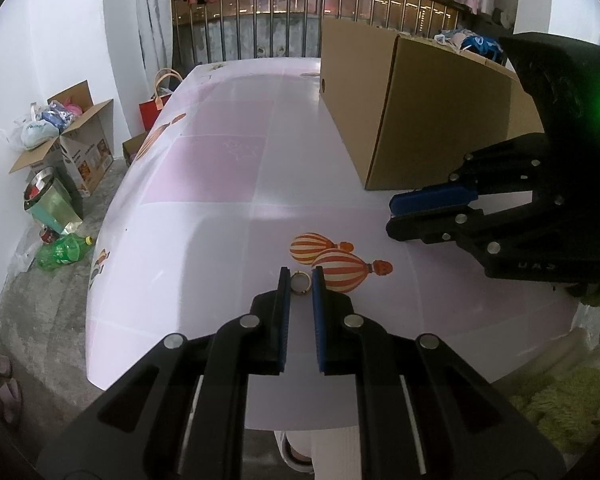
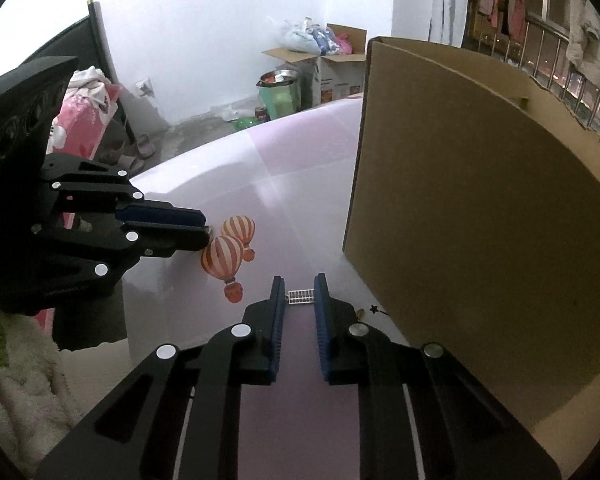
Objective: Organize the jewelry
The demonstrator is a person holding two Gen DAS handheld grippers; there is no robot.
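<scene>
- Two grippers work low over the pink table.
- The left gripper pinches a gold ring between narrow jaws, beside the balloon print.
- The right gripper clasps a small beaded charm (silvery), near the cardboard box.

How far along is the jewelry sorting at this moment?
Nothing looks stowed yet; the inside of the cardboard box is out of sight. In hand: the left gripper is shut on a gold ring, and the right gripper pinches a small beaded bar. Both pieces are still low over the table. Left: a small dark charm beside the box.
</scene>
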